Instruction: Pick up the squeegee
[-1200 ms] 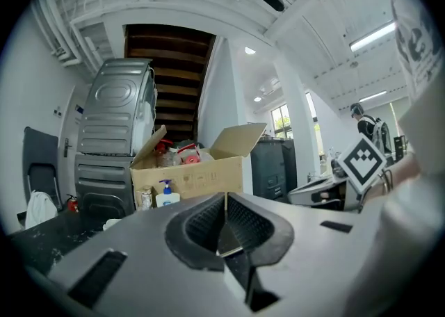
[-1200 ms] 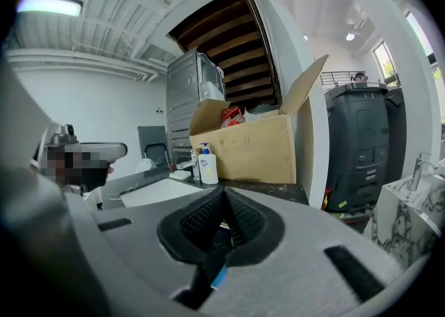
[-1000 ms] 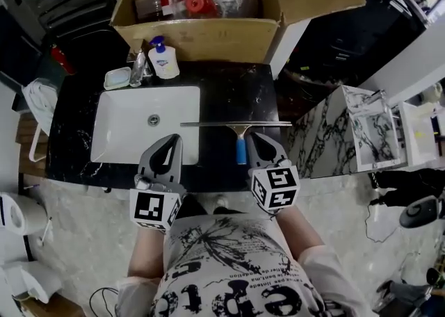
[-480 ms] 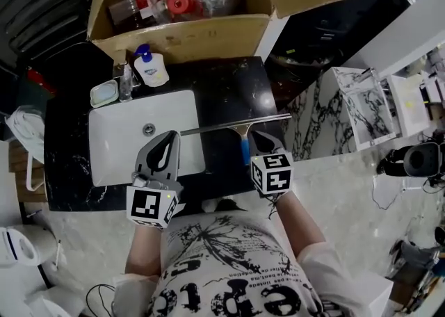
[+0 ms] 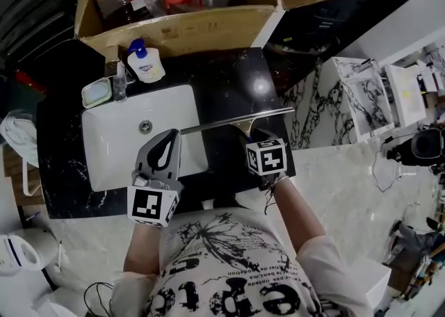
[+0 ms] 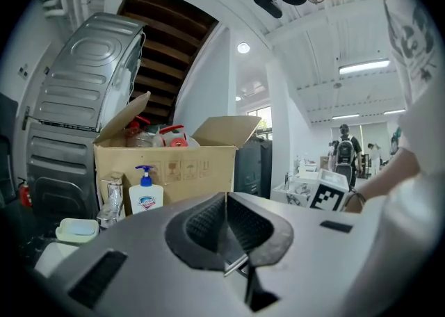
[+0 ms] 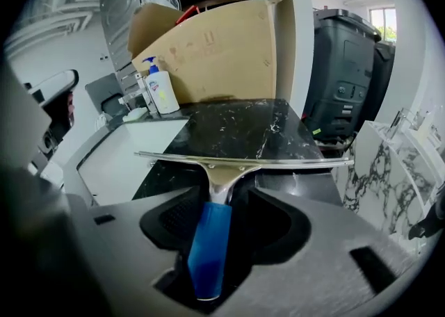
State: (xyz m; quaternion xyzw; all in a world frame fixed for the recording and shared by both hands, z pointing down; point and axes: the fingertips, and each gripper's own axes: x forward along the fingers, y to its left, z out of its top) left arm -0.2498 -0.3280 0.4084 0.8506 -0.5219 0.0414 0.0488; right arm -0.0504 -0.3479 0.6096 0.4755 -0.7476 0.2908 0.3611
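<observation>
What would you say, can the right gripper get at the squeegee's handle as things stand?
Probably yes: the right gripper has just been opening its jaws, and the squeegee lies with its blue handle between them, nothing in the way.

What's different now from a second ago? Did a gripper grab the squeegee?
The right gripper came down over the squeegee; its fingers have just been opening and now straddle the blue handle without pressing it. Nothing is grabbed yet. The left gripper stayed shut, and the squeegee still lies on the counter.
</observation>
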